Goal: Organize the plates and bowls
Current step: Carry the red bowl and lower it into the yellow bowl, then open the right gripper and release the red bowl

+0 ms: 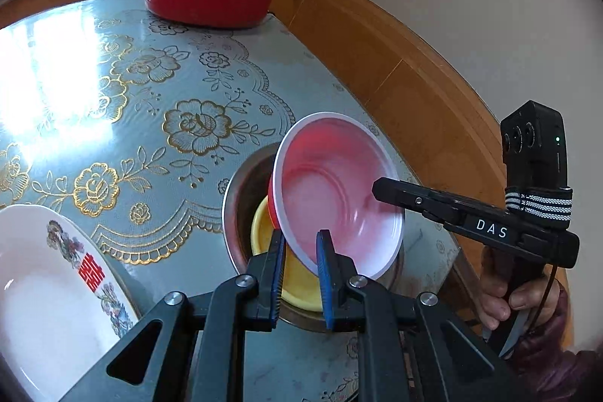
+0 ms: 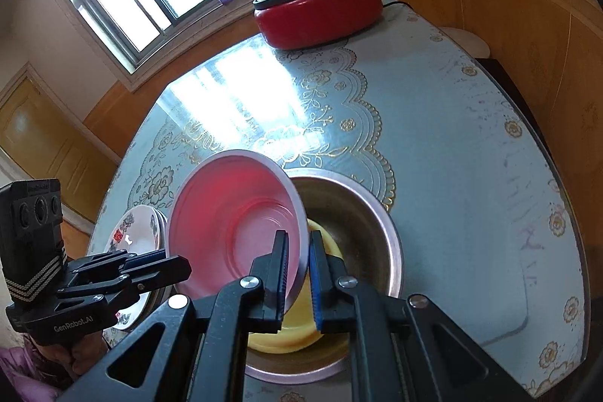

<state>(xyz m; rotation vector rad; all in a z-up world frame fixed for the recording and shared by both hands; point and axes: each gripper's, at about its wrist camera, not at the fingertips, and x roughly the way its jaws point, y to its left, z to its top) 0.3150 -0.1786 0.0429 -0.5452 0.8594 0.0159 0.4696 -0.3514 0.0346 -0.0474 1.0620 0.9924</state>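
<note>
Floral blue tablecloth [image 2: 452, 145] carries a steel basin [image 2: 377, 213] containing a yellow bowl [image 2: 286, 330]. Both grippers pinch the pink bowl's [image 2: 233, 213] rim: left gripper [image 1: 299, 251] one side, right gripper [image 2: 297, 251] opposite (bowl tilted above basin). White plates [image 1: 41, 281] lie beside.

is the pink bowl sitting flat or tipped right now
Tipped. The pink bowl hangs tilted above the metal basin, its rim pinched by both hand-held grippers, right and left.

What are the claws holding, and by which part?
Both hold the pink bowl by its rim: left claw on one edge, right claw on the opposite edge.
</note>
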